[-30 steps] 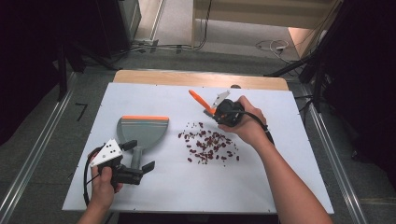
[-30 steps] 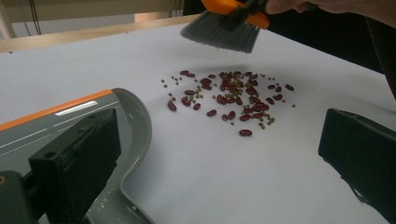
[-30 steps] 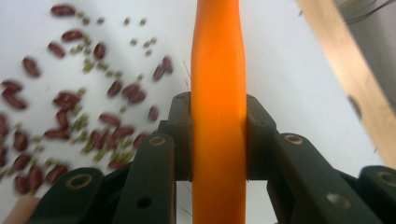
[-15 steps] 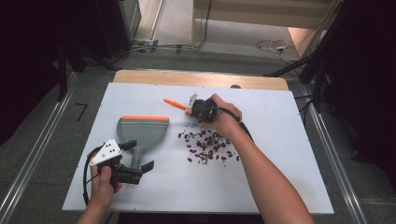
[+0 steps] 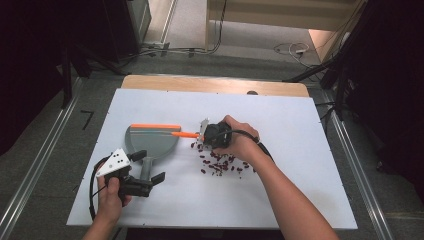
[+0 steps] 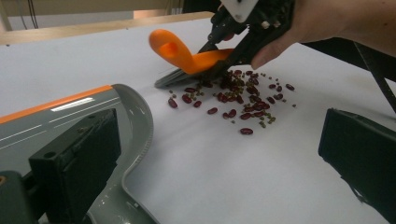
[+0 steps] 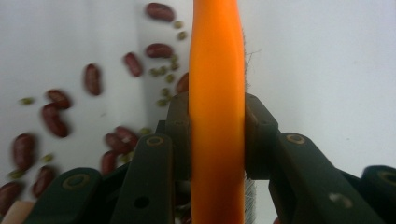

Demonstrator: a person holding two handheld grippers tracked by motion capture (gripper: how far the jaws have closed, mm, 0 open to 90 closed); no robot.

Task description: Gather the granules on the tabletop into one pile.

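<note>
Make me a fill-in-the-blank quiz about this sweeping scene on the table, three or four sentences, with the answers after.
1. The right gripper is shut on the ____ handle of the brush.
2. The left gripper has its jaws on either side of the handle of the grey ____.
3. The brush bristles rest at the edge of a pile of red ____.
4. The table top is ____ in colour.

Missing words: orange; dustpan; beans; white

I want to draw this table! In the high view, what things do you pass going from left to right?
Left gripper → grey dustpan → orange brush in the right gripper → spilled beans.
</note>
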